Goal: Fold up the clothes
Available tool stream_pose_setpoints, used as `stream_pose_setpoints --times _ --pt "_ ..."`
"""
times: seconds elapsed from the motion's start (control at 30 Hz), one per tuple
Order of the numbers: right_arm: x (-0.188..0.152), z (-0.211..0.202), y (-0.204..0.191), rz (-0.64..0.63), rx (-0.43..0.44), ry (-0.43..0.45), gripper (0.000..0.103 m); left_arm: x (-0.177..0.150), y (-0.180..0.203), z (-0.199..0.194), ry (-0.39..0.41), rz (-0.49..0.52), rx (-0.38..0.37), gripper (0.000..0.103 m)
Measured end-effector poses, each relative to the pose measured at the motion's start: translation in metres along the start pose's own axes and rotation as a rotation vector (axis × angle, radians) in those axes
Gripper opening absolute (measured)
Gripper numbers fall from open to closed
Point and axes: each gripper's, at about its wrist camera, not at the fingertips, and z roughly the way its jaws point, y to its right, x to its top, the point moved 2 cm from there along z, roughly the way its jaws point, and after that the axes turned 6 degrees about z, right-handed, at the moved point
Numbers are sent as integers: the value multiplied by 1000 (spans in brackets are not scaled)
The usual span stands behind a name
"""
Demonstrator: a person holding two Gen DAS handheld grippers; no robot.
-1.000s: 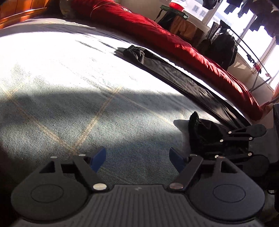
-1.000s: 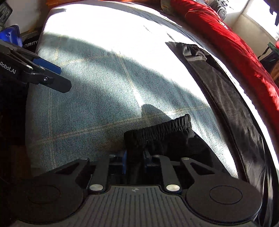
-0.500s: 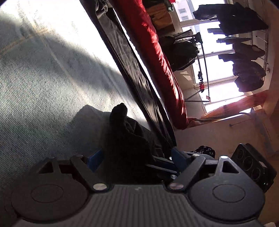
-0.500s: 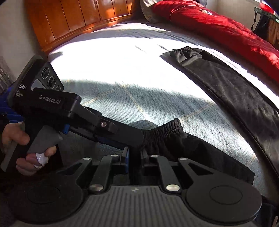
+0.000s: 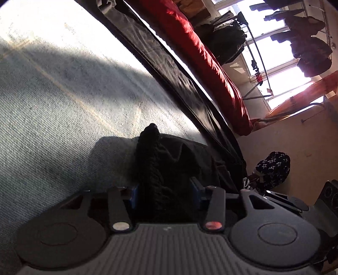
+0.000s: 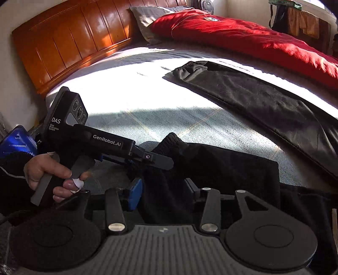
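Bedspread (image 6: 147,101) sunlit | left gripper (image 5: 163,191), right gripper (image 6: 162,189) part-open astride black trousers (image 6: 221,160), neither visibly clamped | soft, limp; grasp ribbed waistband (image 5: 147,148) just ahead.

Bed cover (image 6: 118,99): pale grey-blue weave crossed by thin tan lines in a wide check; washed near white where the sun falls.
Trousers (image 6: 221,169): black, with a ribbed waistband.
Long garment (image 6: 264,101): black, fading to dark grey in the sunlight, perhaps a second pair of trousers.
Quilt (image 6: 243,36): bright red.
Headboard (image 6: 69,44): orange-brown varnished wood, panelled.
Pillow (image 6: 145,17): grey.
Left hand-held gripper (image 6: 147,167): black body with white lettering, grey grip.
Right hand-held gripper (image 6: 162,190): black arms, blue pads (image 6: 135,190), grey ribbed base.
Patterned cloth (image 5: 272,169): black with small white motifs.
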Motion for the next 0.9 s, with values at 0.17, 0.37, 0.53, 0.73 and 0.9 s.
stream_pose_setpoints --times 0.17,0.37,0.53,0.73,0.9 --pt "-6 -12 17 40 -20 39 54 1 16 -13 22 108 137 16" --pt "-11 -27 37 78 -37 88 56 12 29 -45 66 225 271 16" --pt "-15 -36 52 108 -51 121 56 26 35 -65 83 326 410 16" --pt "-18 -39 63 128 -60 137 56 37 33 -73 36 389 513 16" --pt "-20 -36 66 133 -51 142 60 43 30 -68 -15 363 454 35"
